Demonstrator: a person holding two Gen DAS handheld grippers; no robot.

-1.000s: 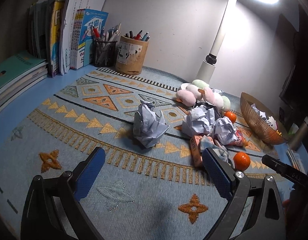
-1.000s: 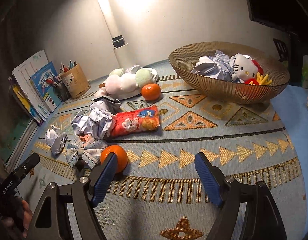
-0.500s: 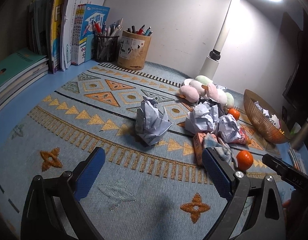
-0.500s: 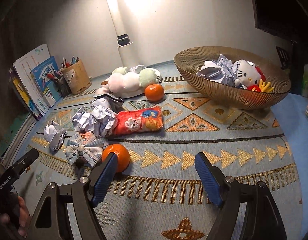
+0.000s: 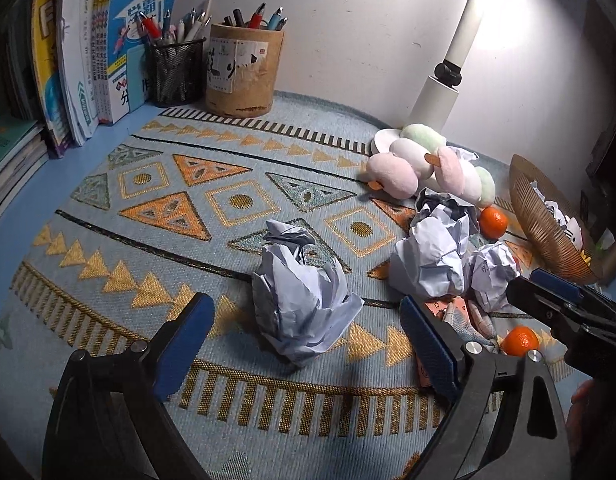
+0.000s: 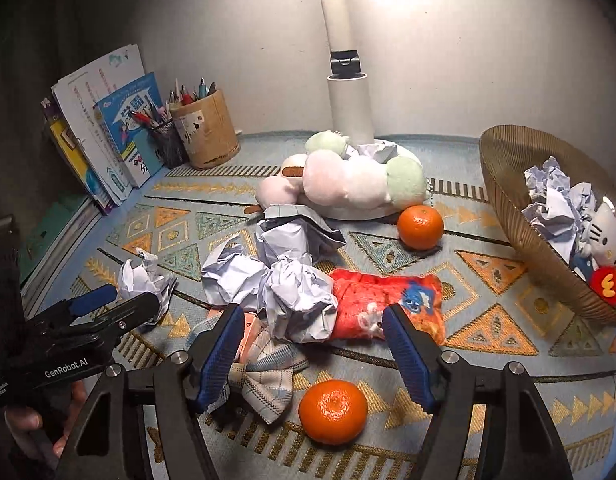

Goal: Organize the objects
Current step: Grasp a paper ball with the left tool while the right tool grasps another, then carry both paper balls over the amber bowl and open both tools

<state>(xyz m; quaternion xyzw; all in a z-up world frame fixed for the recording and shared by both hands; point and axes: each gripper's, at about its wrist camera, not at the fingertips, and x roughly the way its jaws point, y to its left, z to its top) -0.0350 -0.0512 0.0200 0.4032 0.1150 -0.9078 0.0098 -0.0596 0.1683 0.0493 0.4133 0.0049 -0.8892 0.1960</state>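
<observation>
Left gripper point(image 5: 308, 344) stands wide, jaws closing in a touch, and the lone crumpled paper ball point(image 5: 302, 300) sits right between the blue pads, at twelve o'clock from the fingertips, nothing pressing on it yet. That paper looks feather-light and springy: it should crush rather than slip, so a squeeze across its fat middle seems best, not the loose flap at its base.

Right gripper point(image 6: 313, 344) is at a middling spread and also closing, with another paper wad point(image 6: 298, 300) between its pads, untouched as far as I can see. A plaid bow point(image 6: 260, 376) lies at seven o'clock of that wad, a mandarin point(image 6: 332, 411) at six, a red snack packet point(image 6: 387, 312) at three.

Further out, at two o'clock, the woven basket point(image 6: 507, 208) already holds paper and a plush toy, the likely home for both wads. The patterned mat point(image 5: 148, 240) covers the worktop.
</observation>
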